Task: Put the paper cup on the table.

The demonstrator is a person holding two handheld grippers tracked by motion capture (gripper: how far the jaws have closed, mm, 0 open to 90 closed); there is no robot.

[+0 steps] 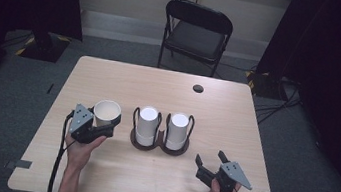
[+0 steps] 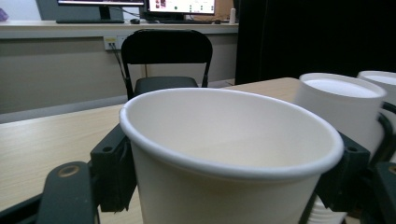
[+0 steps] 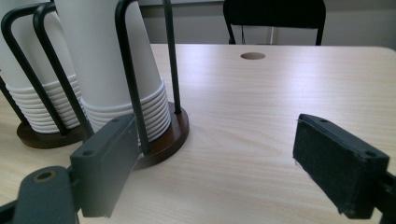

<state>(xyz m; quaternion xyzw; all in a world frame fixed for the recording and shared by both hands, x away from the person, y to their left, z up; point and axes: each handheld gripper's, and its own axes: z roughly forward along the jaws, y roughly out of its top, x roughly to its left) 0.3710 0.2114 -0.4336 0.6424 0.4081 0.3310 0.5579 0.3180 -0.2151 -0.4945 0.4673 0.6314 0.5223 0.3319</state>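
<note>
A white paper cup point(image 1: 107, 111) stands upright, mouth up, between the jaws of my left gripper point(image 1: 106, 126), which is shut on its sides at the table's left. In the left gripper view the cup point(image 2: 224, 154) is close up, with a jaw pressed against each side of it. To its right a dark brown cup holder point(image 1: 158, 148) carries two stacks of upturned white cups point(image 1: 147, 122) point(image 1: 178, 129) inside black wire loops. My right gripper point(image 1: 210, 157) rests near the front right of the table, open and holding nothing. From the right gripper point(image 3: 215, 163) the nearer stack point(image 3: 135, 84) lies ahead to the left.
The light wooden table point(image 1: 235, 120) has a round cable hole point(image 1: 198, 88) at the back right. A black folding chair point(image 1: 195, 34) stands behind the table. Dark curtains hang at both sides. Bare tabletop lies behind and in front of the holder.
</note>
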